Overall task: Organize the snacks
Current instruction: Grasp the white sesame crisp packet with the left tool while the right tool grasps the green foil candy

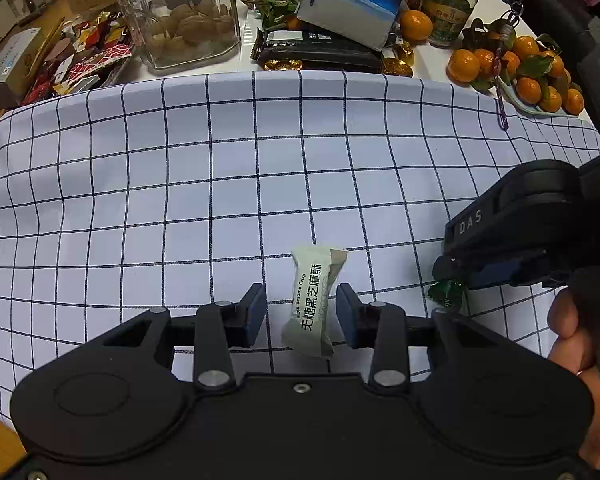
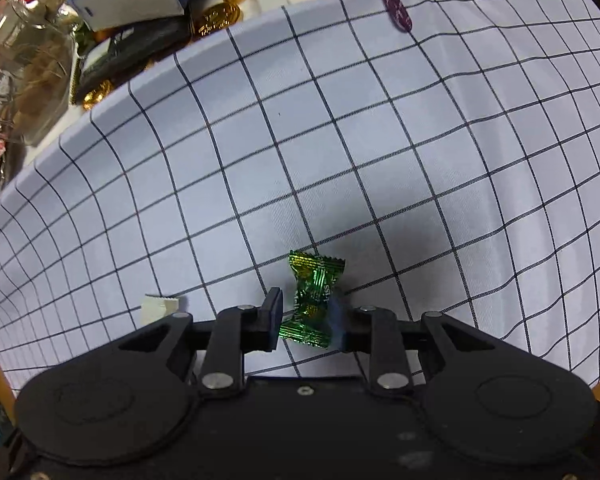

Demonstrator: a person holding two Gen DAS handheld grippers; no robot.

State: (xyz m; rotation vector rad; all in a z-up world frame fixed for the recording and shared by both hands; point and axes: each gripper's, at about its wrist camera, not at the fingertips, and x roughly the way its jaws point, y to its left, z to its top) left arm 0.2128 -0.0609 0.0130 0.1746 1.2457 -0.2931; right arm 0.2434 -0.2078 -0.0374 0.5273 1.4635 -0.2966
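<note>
A pale snack bar in a white wrapper with black print (image 1: 314, 280) lies on the checked cloth (image 1: 220, 180) between the jaws of my left gripper (image 1: 302, 306). The gripper is open, with a clear gap at the left pad. In the right wrist view only one end of that wrapper (image 2: 160, 306) shows. My right gripper (image 2: 306, 308) points down and is shut on a green foil candy (image 2: 314, 280), pinched at its middle just above the cloth (image 2: 340, 140). In the left wrist view the right gripper (image 1: 450, 276) stands to the right with the green candy (image 1: 446, 292) at its tip.
Behind the cloth stand a glass jar of walnuts (image 1: 188, 20), a blue tissue pack (image 1: 348, 4) on a dark packet (image 1: 320, 50), gold foil sweets (image 1: 398, 66), red wrapped sweets (image 1: 88, 56) and a plate of tangerines (image 1: 532, 68). A hand (image 1: 580, 340) holds the right gripper.
</note>
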